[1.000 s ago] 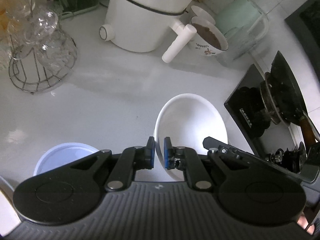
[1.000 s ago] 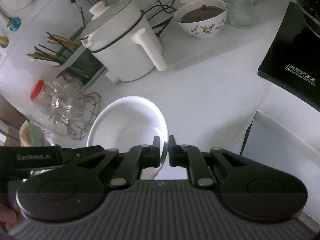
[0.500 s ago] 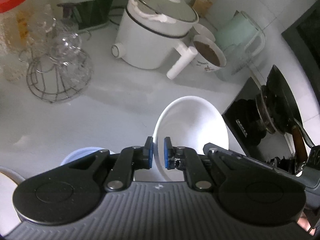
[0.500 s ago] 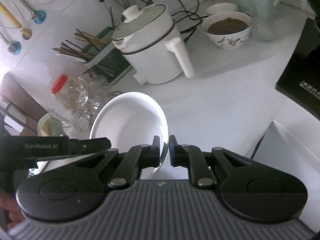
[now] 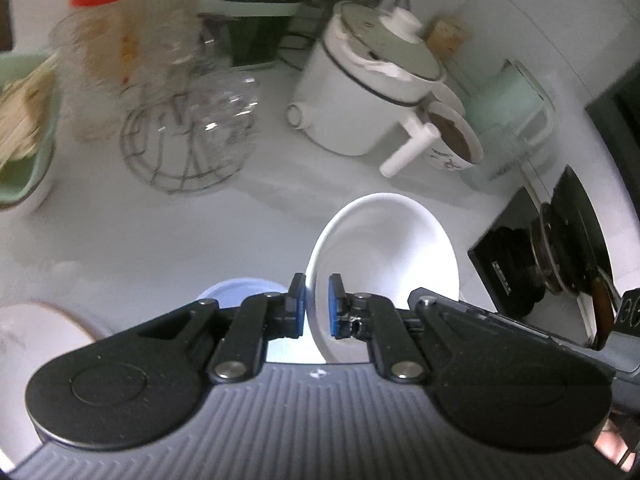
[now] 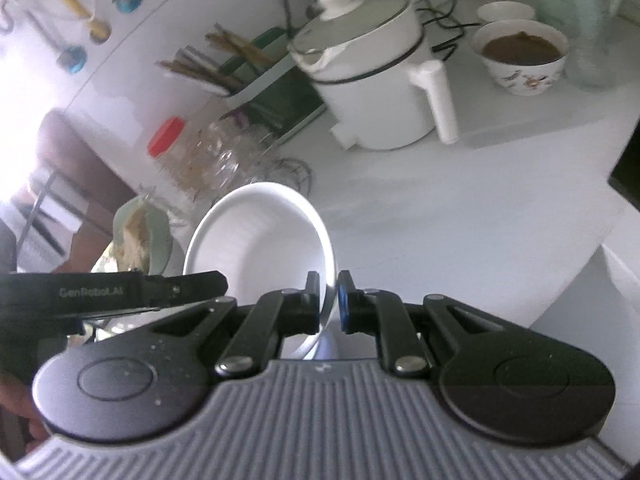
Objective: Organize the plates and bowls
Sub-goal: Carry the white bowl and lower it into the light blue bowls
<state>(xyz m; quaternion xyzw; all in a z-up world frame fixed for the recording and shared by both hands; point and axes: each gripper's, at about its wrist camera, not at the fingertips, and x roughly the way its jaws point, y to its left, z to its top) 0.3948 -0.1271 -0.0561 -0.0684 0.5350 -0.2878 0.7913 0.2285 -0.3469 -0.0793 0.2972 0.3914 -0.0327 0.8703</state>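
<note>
A plain white bowl point(image 5: 384, 256) hangs tilted above the white counter, gripped from two sides. My left gripper point(image 5: 316, 304) is shut on its left rim, blue pads pressing the wall. In the right wrist view the same bowl point(image 6: 260, 240) has its right rim pinched by my right gripper point(image 6: 329, 300), also shut. Each tool's black arm shows at the edge of the other's view. Below the bowl a pale blue dish point(image 5: 236, 292) lies on the counter, partly hidden by my fingers. A white plate with a brownish rim point(image 5: 32, 332) lies at the lower left.
Behind stand a white electric pot point(image 5: 360, 92) with a side handle, a patterned bowl of brown food point(image 5: 452, 140), a green jug point(image 5: 508, 112), a wire rack of glasses point(image 5: 188, 136), a red-lidded jar point(image 5: 100, 60) and a green bowl point(image 5: 24, 132). A black stove point(image 5: 532, 256) sits right.
Both grippers have risen with the white bowl between them. The counter has dropped away, so more of the back wall, the jar and the green bowl have come into view.
</note>
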